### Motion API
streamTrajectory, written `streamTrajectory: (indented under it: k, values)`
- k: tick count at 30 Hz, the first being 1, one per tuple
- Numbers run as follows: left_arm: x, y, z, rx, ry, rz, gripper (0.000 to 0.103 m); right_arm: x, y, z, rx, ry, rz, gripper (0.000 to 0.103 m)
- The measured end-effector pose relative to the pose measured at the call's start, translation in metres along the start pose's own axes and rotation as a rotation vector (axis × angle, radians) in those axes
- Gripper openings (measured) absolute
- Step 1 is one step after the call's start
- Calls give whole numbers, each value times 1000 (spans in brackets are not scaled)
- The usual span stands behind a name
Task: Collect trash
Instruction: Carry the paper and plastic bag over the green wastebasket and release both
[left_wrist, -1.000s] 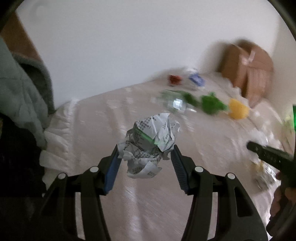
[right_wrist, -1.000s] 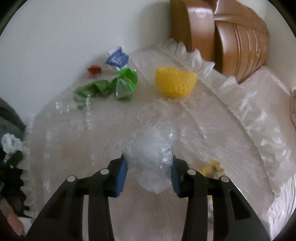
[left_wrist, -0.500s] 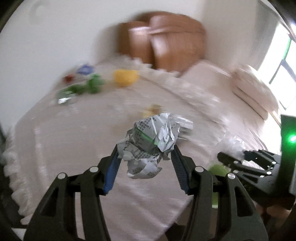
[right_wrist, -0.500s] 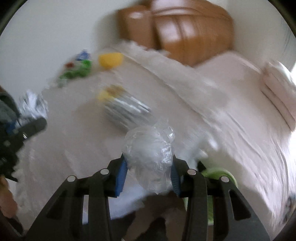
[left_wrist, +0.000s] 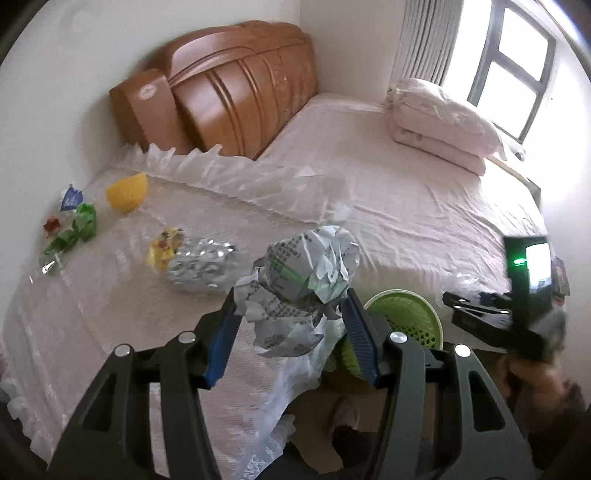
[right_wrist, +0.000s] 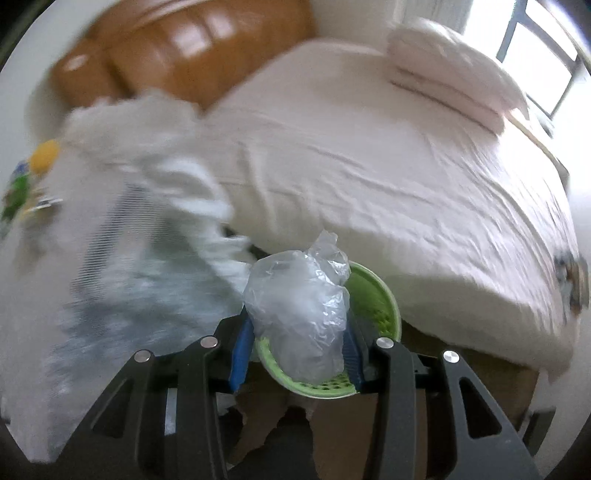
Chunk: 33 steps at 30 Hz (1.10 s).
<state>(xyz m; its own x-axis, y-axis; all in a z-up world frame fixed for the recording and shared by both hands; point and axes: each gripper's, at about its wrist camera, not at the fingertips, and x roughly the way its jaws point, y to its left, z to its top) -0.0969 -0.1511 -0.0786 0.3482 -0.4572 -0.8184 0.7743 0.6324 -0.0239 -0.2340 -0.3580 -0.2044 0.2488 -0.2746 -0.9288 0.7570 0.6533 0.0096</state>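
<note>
My left gripper (left_wrist: 291, 325) is shut on a crumpled printed paper ball (left_wrist: 301, 280), held above the edge of the lace-covered table (left_wrist: 110, 314). A green perforated trash basket (left_wrist: 406, 321) stands on the floor just right of it, partly hidden by the right jaw. My right gripper (right_wrist: 297, 343) is shut on a crumpled clear plastic bag (right_wrist: 299, 310), directly over the green basket (right_wrist: 376, 295). That right gripper (left_wrist: 491, 321) also shows in the left wrist view at the right, blurred, with a green light on its body.
On the table lie a silver foil wrapper (left_wrist: 201, 264), a yellow wrapper (left_wrist: 162, 245), a yellow cup-like piece (left_wrist: 127, 192), green wrappers (left_wrist: 74, 230) and a blue scrap (left_wrist: 70, 197). Behind stand a bed (left_wrist: 388, 199), wooden headboard (left_wrist: 229, 99), folded pink quilt (left_wrist: 439, 125) and window (left_wrist: 513, 62).
Both grippers swung right from over the table toward the bed side, still holding their trash. The green basket came into view, and the right gripper now hangs over it.
</note>
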Motion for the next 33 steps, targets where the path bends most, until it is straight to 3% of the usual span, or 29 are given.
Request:
streamTrajectory:
  k: [4,6,8,12,16,21,33]
  values:
    - [-1,-15,0,14,-6,0,54,54,-42,-10,146,92,2,46]
    - [0,-20,-1,12,-3,0,54,76,-54,-16,191,144,5,69]
    - [2,-23,-1,14,2,0,54,85,-59,-22,200,160,-11,79]
    - [5,-34,-2,20,7,0,54,82,-61,-25,147,156,-38,89]
    - [11,-43,0,34,17,-11,54,84,-70,-23,138,153,-36,91]
    - [27,-72,8,84,36,-19,54,70,-98,-12,217,141,10,94]
    - [112,-209,24,273,195,-227,59,-8,-190,5,310,-30,-9,101]
